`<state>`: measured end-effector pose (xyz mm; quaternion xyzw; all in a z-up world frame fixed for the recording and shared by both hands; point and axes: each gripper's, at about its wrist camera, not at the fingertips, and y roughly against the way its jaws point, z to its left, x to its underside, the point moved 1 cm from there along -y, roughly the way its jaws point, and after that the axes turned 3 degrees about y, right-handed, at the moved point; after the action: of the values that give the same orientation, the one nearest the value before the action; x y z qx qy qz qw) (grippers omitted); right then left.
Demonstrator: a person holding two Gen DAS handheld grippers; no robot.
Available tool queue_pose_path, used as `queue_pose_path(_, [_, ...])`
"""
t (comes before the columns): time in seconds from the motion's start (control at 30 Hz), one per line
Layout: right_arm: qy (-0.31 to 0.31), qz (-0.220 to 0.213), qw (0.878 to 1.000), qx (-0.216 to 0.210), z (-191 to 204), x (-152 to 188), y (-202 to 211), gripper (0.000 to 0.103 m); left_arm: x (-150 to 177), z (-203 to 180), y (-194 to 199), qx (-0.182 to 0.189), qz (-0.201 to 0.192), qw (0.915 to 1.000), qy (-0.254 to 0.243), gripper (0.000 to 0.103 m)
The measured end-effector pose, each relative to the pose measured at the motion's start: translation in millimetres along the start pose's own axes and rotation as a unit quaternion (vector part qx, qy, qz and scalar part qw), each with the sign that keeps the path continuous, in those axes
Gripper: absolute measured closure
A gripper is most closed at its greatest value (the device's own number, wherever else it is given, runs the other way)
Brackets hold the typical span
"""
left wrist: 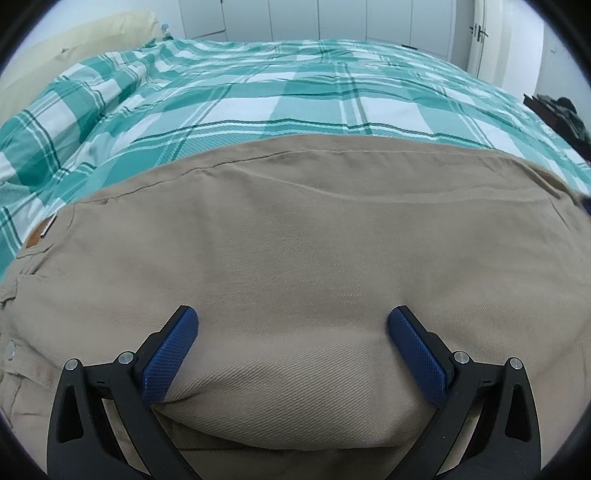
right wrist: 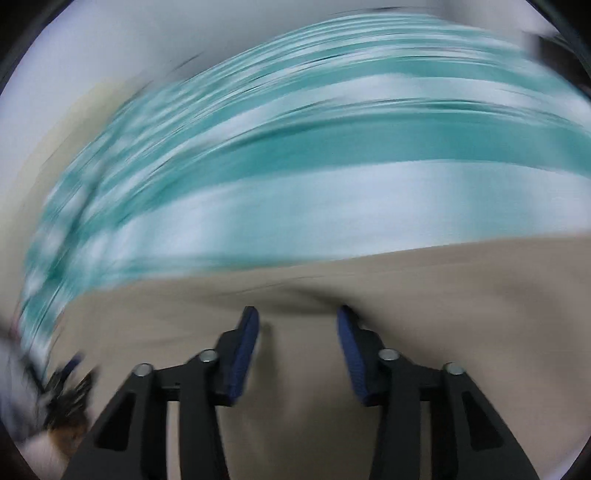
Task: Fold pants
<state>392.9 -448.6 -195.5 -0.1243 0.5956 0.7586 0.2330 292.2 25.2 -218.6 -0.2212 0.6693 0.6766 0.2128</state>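
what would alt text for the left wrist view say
Tan pants lie spread across a bed with a green and white plaid cover, filling the lower half of the view. The left gripper is open just over them, blue pads wide apart. White cupboard doors stand behind the bed.

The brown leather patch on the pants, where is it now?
In the left wrist view, the leather patch sits at the far left, on the edge of the khaki pants, beside the green checked bedcover.
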Motion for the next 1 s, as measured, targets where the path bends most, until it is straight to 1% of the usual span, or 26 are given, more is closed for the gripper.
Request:
queue_pose_path(0.03, [-0.034, -0.008, 0.998, 0.044, -39, -1, 11, 0.067, 0, 0, 0, 0.001, 0.000, 1.0000, 0.001, 0.001])
queue_pose_path(0.07, [-0.074, -0.011, 0.991, 0.108, -85, 3, 26, 0.067, 0, 0, -1, 0.001, 0.000, 1.0000, 0.001, 0.001])
queue_pose_path(0.13, [-0.120, -0.012, 0.979, 0.163, -136, 16, 51, 0.069, -1, 0, 0, -0.001, -0.001, 1.0000, 0.000, 0.001])
queue_pose_path(0.17, [-0.133, -0.014, 0.971, 0.198, -152, 25, 68, 0.064, 0, -1, 0, -0.002, -0.001, 1.0000, -0.001, 0.001])
queue_pose_path(0.2, [-0.131, -0.014, 0.963, 0.236, -156, 31, 81, 0.048, -1, -1, 0, -0.003, -0.001, 1.0000, -0.001, 0.001])
queue_pose_path(0.23, [-0.121, -0.019, 0.961, 0.250, -151, 39, 92, 0.046, -1, -1, 0, -0.004, 0.001, 1.0000, -0.002, 0.001])
queue_pose_path(0.27, [-0.109, -0.028, 0.965, 0.238, -139, 47, 99, 0.046, -2, -1, 1, -0.006, 0.002, 1.0000, -0.002, 0.001])
queue_pose_path(0.33, [-0.075, -0.045, 0.980, 0.180, -100, 74, 122, 0.046, -6, -3, 7, -0.021, 0.015, 0.9997, -0.005, 0.001])
queue_pose_path(0.37, [-0.052, -0.049, 0.987, 0.142, -69, 92, 131, 0.046, -8, -5, 14, -0.033, 0.024, 0.9991, -0.004, 0.001])
queue_pose_path(0.4, [-0.036, -0.051, 0.991, 0.119, -49, 105, 138, 0.045, -9, -8, 26, -0.036, 0.034, 0.9988, -0.001, 0.001])
queue_pose_path(0.43, [-0.011, -0.053, 0.995, 0.087, -18, 125, 147, 0.042, -7, -10, 37, -0.026, 0.037, 0.9990, 0.000, 0.001])
queue_pose_path(0.47, [0.012, -0.054, 0.997, 0.062, 16, 142, 151, 0.040, -2, -15, 52, -0.006, 0.037, 0.9993, -0.003, 0.001])
queue_pose_path(0.5, [0.035, -0.055, 0.997, 0.038, 55, 163, 154, 0.035, 7, -21, 71, 0.020, 0.037, 0.9991, -0.011, 0.001])
queue_pose_path(0.53, [0.048, -0.054, 0.997, 0.023, 77, 178, 156, 0.034, 15, -25, 83, 0.034, 0.039, 0.9985, -0.018, 0.001])
queue_pose_path(0.57, [0.063, -0.052, 0.997, 0.002, 110, 199, 157, 0.034, 27, -30, 95, 0.045, 0.045, 0.9976, -0.027, 0.001])
queue_pose_path(0.6, [0.072, -0.050, 0.996, -0.011, 127, 215, 159, 0.034, 41, -35, 106, 0.057, 0.053, 0.9963, -0.037, 0.001])
queue_pose_path(0.63, [0.079, -0.048, 0.996, -0.015, 146, 225, 155, 0.034, 56, -38, 113, 0.062, 0.062, 0.9952, -0.043, 0.001])
queue_pose_path(0.67, [0.084, -0.045, 0.995, -0.009, 166, 238, 148, 0.034, 66, -40, 114, 0.062, 0.069, 0.9947, -0.045, 0.001])
queue_pose_path(0.73, [0.077, -0.035, 0.996, 0.010, 171, 256, 135, 0.034, 95, -38, 109, 0.049, 0.102, 0.9928, -0.039, 0.001])
queue_pose_path(0.77, [0.070, -0.018, 0.997, 0.023, 177, 264, 121, 0.034, 106, -33, 103, 0.053, 0.116, 0.9916, -0.021, 0.001])
queue_pose_path(0.8, [0.064, -0.003, 0.997, 0.031, 180, 273, 115, 0.031, 112, -29, 103, 0.058, 0.109, 0.9924, -0.007, 0.001])
queue_pose_path(0.83, [0.065, 0.015, 0.997, 0.046, 183, 280, 104, 0.029, 115, -28, 105, 0.059, 0.094, 0.9938, -0.010, 0.001])
queue_pose_path(0.87, [0.077, 0.013, 0.995, 0.058, 187, 285, 98, 0.028, 118, -31, 106, 0.053, 0.081, 0.9949, -0.029, 0.001])
queue_pose_path(0.9, [0.096, 0.002, 0.993, 0.068, 192, 291, 96, 0.026, 118, -32, 105, 0.050, 0.078, 0.9951, -0.035, 0.001])
queue_pose_path(0.93, [0.107, -0.005, 0.992, 0.073, 195, 295, 94, 0.025, 118, -33, 104, 0.049, 0.079, 0.9951, -0.034, 0.001])
queue_pose_path(1.0, [0.108, -0.011, 0.991, 0.073, 184, 300, 95, 0.023, 116, -33, 101, 0.049, 0.083, 0.9949, -0.031, 0.001])
